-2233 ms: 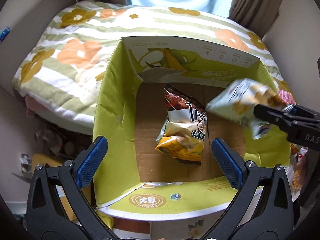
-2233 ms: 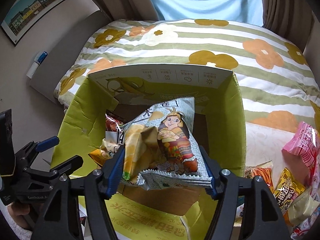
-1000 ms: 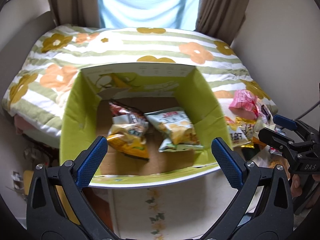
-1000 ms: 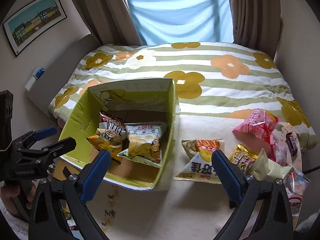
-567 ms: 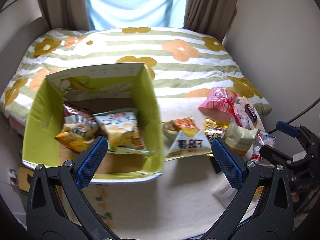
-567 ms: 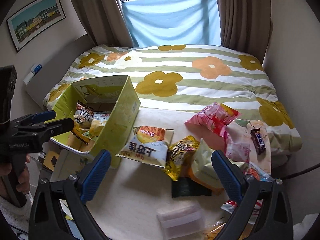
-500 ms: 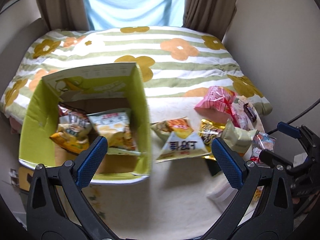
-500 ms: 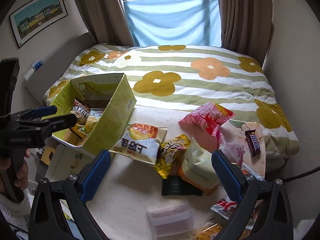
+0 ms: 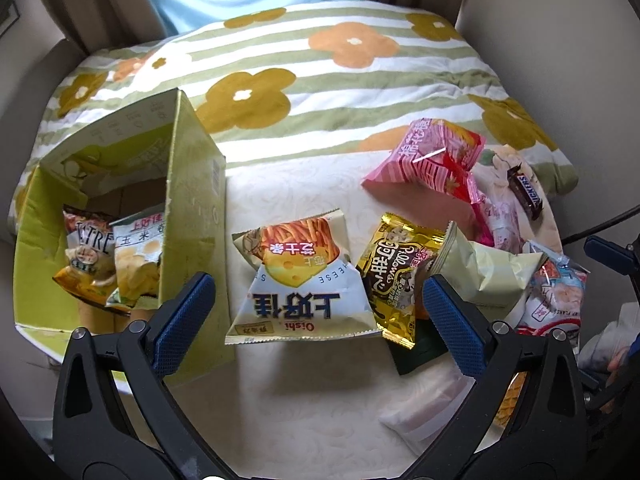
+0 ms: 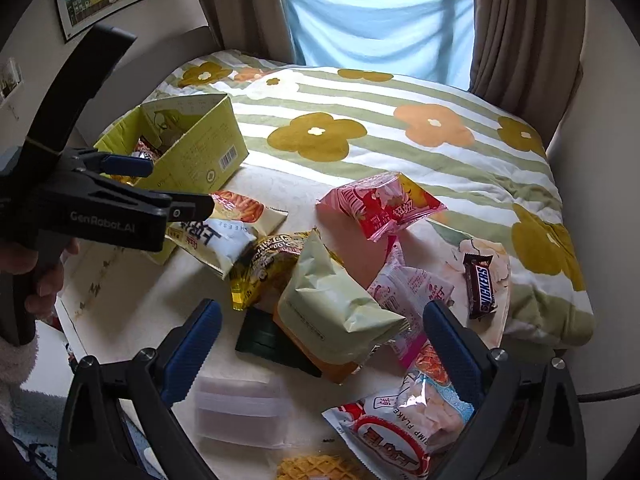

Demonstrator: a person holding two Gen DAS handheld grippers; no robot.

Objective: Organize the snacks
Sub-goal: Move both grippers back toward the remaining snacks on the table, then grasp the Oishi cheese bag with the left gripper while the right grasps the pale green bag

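A yellow-green cardboard box (image 9: 196, 208) (image 10: 192, 144) stands at the left with two snack bags (image 9: 86, 256) (image 9: 140, 260) inside. My left gripper (image 9: 316, 300) (image 10: 182, 186) is open and empty above the white Oishi cheese bag (image 9: 300, 280) (image 10: 224, 232). My right gripper (image 10: 320, 332) is open and empty, and hovers over a pale green bag (image 10: 332, 304) (image 9: 488, 276). Beside these lie a gold bag (image 9: 396, 276) (image 10: 268, 268), a pink bag (image 9: 428, 160) (image 10: 380, 204), a Snickers bar (image 10: 480, 280) and a shrimp flakes bag (image 10: 404, 420).
The snacks lie on a cream table (image 9: 304, 392) against a bed with a flowered duvet (image 10: 360, 120). A clear plastic tub (image 10: 236, 408) and a dark green flat pack (image 10: 268, 340) sit near the front edge. A hand (image 10: 44, 276) holds the left gripper's handle.
The right gripper let a blue-green bag go into the box. Both grippers then swung right, away from the box and over the loose snacks on the table.
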